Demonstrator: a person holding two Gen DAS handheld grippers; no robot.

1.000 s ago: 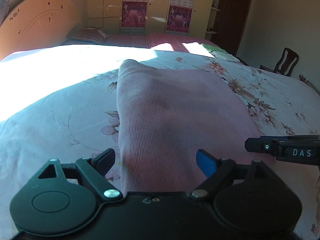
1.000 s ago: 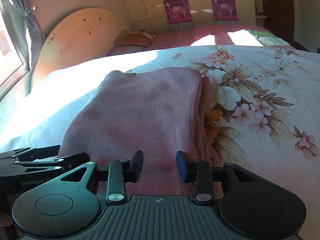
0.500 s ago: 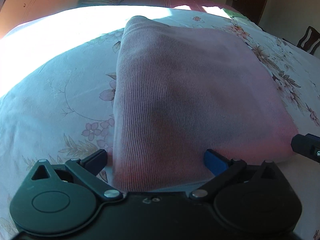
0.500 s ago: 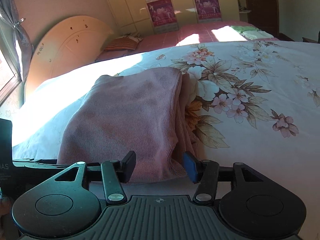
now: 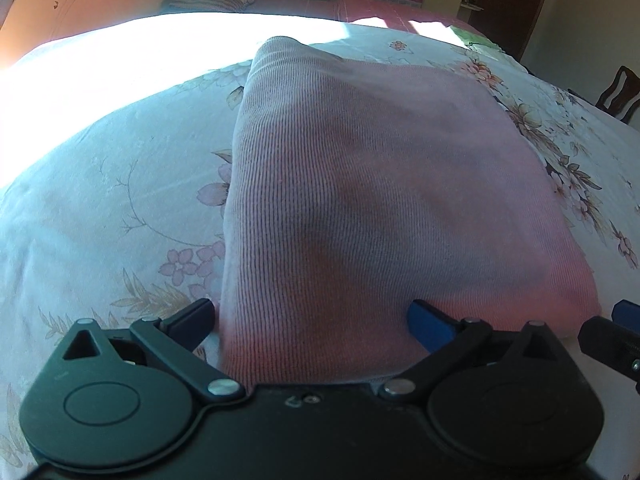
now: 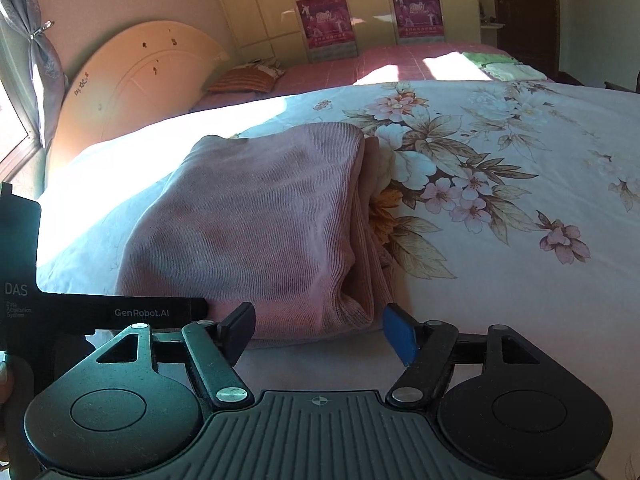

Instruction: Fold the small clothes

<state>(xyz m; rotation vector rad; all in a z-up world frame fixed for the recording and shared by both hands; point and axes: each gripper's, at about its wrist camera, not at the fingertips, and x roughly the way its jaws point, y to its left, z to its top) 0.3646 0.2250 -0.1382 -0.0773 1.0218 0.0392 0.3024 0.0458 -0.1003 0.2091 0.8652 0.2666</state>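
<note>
Since a second ago your left gripper (image 5: 310, 314) has tipped down over the garment (image 5: 384, 200); its jaws gape fully, straddling the near hem, gripping nothing. Folding looks about done: a ribbed pink rectangle lies flat on the bed (image 5: 120, 200).

Your right gripper (image 6: 320, 326) has just been widening, pads clear of the near-right corner, empty. Stacked layers show along that edge.

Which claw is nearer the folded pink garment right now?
Left. The left claw straddles the near edge of the pink garment, jaws open; the right claw, also open, sits just short of that edge.
</note>
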